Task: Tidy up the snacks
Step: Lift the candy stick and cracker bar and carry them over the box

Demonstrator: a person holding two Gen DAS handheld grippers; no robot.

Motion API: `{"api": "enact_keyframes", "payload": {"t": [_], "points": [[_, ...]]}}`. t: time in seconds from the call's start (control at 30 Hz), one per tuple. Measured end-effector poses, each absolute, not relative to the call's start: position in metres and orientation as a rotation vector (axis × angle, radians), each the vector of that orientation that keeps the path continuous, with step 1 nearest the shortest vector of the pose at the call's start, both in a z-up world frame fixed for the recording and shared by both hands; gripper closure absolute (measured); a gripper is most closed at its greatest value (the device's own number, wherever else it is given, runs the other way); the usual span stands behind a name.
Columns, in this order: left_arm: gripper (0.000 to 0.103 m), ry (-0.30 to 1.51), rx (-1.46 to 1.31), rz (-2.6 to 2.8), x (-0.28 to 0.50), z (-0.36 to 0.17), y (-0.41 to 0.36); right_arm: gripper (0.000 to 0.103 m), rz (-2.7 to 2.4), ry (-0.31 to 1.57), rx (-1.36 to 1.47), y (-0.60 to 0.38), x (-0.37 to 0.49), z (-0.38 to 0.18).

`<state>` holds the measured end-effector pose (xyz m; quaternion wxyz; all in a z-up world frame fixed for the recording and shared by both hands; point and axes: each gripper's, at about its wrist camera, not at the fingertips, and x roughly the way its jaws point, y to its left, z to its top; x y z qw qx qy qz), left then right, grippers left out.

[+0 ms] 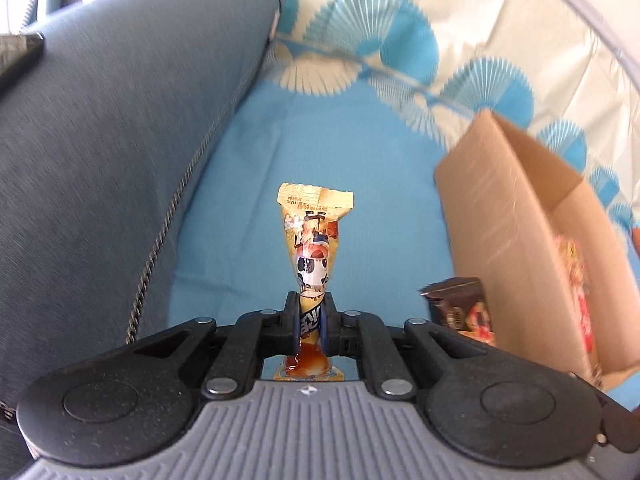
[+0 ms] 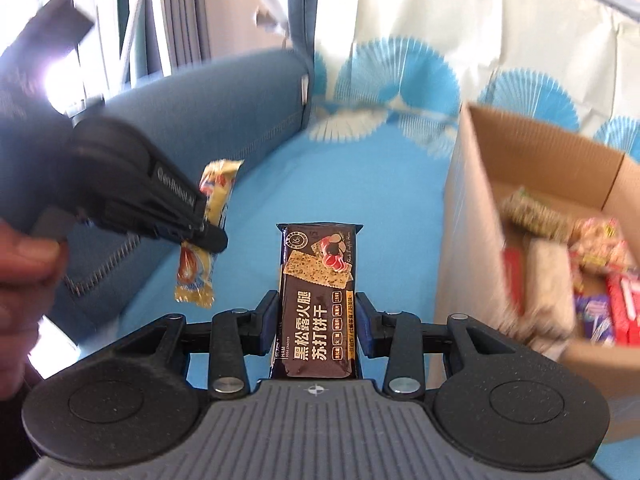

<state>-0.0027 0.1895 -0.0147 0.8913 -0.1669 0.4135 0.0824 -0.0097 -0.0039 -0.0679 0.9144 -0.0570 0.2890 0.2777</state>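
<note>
Landmark: cardboard box (image 2: 532, 184), open top, sitting on the blue sheet (image 2: 360, 184).

Far left of box: sofa cushion (image 1: 100, 152), grey-blue, not involved.

Left of box, well apart: left gripper (image 1: 311, 314) clamped narrow on yellow snack pack (image 1: 310, 236). Grip sits low on the wrapper, most of the pack sticking out past the fingertips, short tail behind them. Held in air above the sheet. Same pack visible from right wrist view (image 2: 210, 232), hanging out both sides of the fingers.
Handling guess: light, soft film wrapper, crumples at the pinch, probably slippery. Contents maybe squashable, so no extra squeeze needed. Mid-body hold looks adequate.

Nearer the box, just left of its wall: right gripper (image 2: 318, 320) closed on dark cracker pack (image 2: 318, 300), fingers pressing its two long edges around mid-length. Also off the sheet.
Handling guess: light, stiffer than the yellow one, but crackers inside likely brittle. Edge grip fine, avoid crushing or dropping from height.

Inside box: several packs already in, red, pink, purple, pale ones (image 2: 568, 280), blurred, count unclear.

Judgement: both packs in transit, neither over the box opening yet. Cracker pack closer, likely first in. Release low over the pile.
</note>
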Motion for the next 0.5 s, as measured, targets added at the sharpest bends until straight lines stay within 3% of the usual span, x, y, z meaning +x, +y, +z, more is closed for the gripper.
{"api": "enact_keyframes", "payload": {"t": [0.5], "points": [[0.093, 0.663, -0.356, 0.164, 0.01, 0.026, 0.172, 0.062, 0.579, 0.397, 0.055, -0.063, 0.013, 0.026]]}}
